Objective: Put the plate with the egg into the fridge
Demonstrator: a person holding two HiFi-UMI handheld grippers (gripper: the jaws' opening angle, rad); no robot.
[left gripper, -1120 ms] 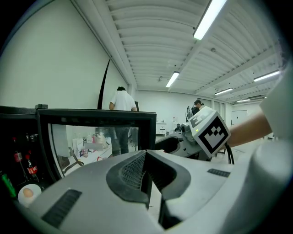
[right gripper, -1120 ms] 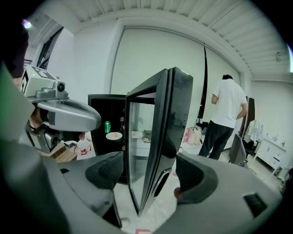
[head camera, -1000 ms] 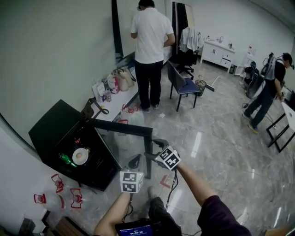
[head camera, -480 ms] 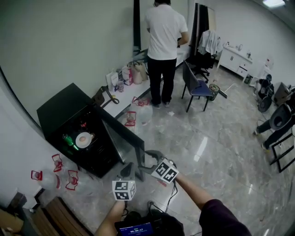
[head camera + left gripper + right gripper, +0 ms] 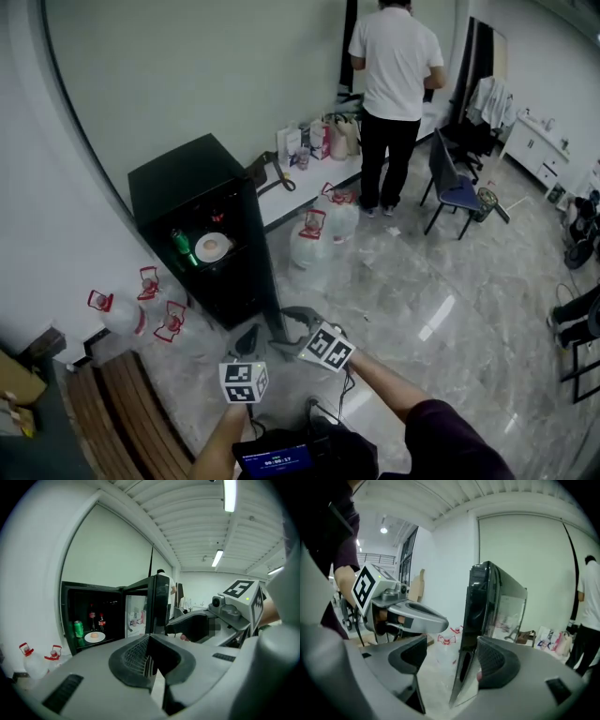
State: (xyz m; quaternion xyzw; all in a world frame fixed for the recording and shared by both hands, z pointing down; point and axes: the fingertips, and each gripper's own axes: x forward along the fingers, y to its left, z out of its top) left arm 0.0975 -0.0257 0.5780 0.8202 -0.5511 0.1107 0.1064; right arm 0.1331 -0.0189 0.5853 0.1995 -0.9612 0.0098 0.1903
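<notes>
- Swung nearer shut than before: door (image 5: 476,620), between spread jaws of right tongs (image 5: 452,656), likely for pushing.
- Clenched, empty, not needed: left tongs (image 5: 149,660).
- Far ahead of left tongs: plate (image 5: 94,638), egg (image 5: 94,635), inside fridge (image 5: 178,178).

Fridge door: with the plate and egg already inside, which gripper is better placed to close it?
Right, most likely. The right gripper has its jaws open astride the free edge of the door. The left gripper is shut, holds nothing and is off the door.
</notes>
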